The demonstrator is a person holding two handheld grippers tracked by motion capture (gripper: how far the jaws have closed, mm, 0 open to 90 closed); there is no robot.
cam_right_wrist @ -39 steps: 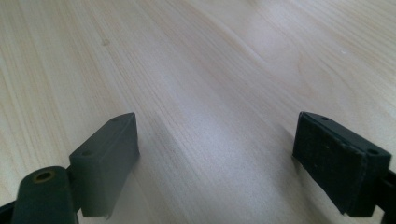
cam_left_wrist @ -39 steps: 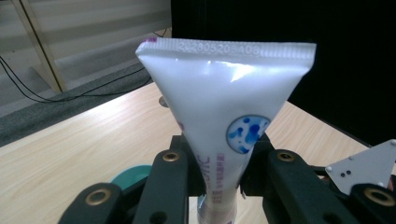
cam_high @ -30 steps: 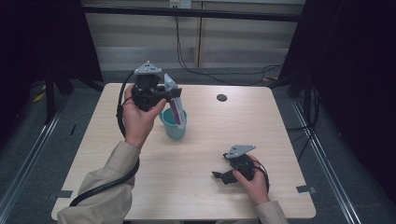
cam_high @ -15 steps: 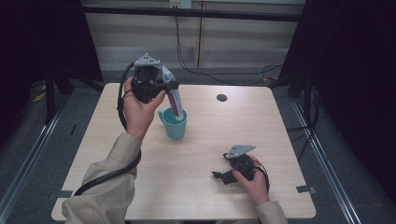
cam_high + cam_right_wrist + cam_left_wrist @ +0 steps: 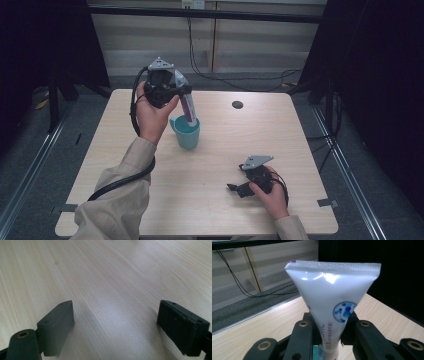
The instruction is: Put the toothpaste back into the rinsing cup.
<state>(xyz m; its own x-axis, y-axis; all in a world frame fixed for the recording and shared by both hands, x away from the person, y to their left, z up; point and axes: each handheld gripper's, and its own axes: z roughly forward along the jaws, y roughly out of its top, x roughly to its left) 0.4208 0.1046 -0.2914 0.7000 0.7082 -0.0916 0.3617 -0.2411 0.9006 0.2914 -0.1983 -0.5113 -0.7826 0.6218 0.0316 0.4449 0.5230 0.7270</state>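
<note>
Left gripper (image 5: 184,95) clamps the toothpaste tube (image 5: 188,107), lower end inside the cup (image 5: 186,134).

I'm looking at a white tube (image 5: 329,305) with a glossy sheen, purple lettering down its side and a round blue badge speckled with paler blue blobs; its crimped top edge shows a thin purple tint at 1 corner. Below it in my high view sits a teal cup (image 5: 187,133), the same teal inside and out. My left gripper (image 5: 172,92) is black with a grey plate on top, and the right gripper (image 5: 239,188) matches, black under grey. The table (image 5: 280,135) is pale wood with fine straight grain, and it carries 1 dark round spot (image 5: 237,105). Both sleeves are beige.
</note>
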